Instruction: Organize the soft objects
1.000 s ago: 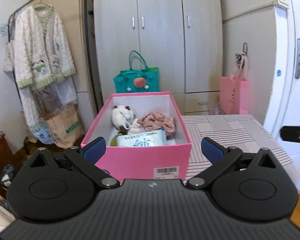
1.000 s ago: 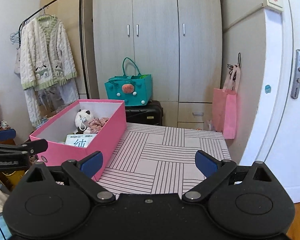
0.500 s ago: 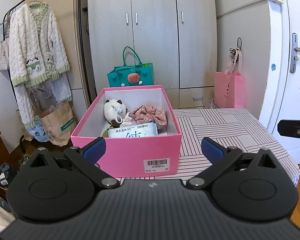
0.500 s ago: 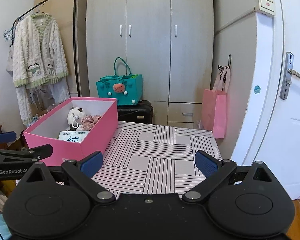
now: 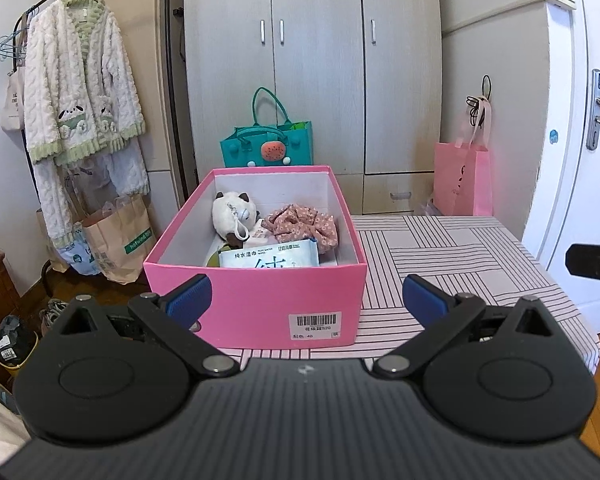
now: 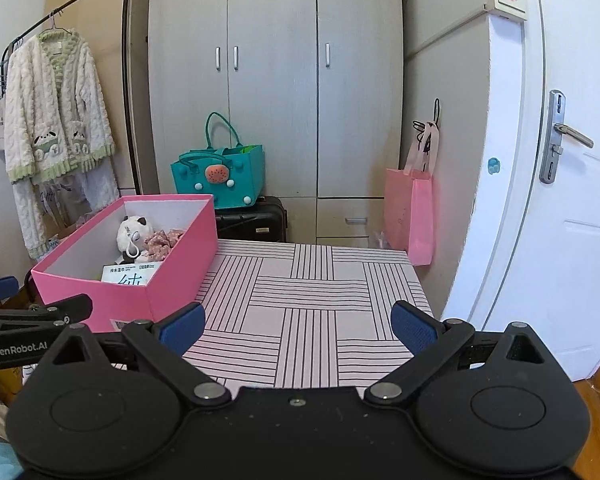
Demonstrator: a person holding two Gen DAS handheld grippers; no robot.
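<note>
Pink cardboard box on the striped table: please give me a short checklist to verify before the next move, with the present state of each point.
1. Left gripper open and empty: ok.
2. Right gripper open and empty: ok.
3. Pink cardboard box upright, lid off: ok.
4. White panda plush, pink floral fabric piece and white wet-wipes pack inside the box: ok.
5. Soft objects left on the striped tablecloth: none visible, ok.
6. Green item under the pack, what it is: cannot tell.

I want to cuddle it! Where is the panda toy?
The panda toy sits inside the pink box on the striped table, at its far left, beside the flowery cloth and behind the wipes pack.
</note>
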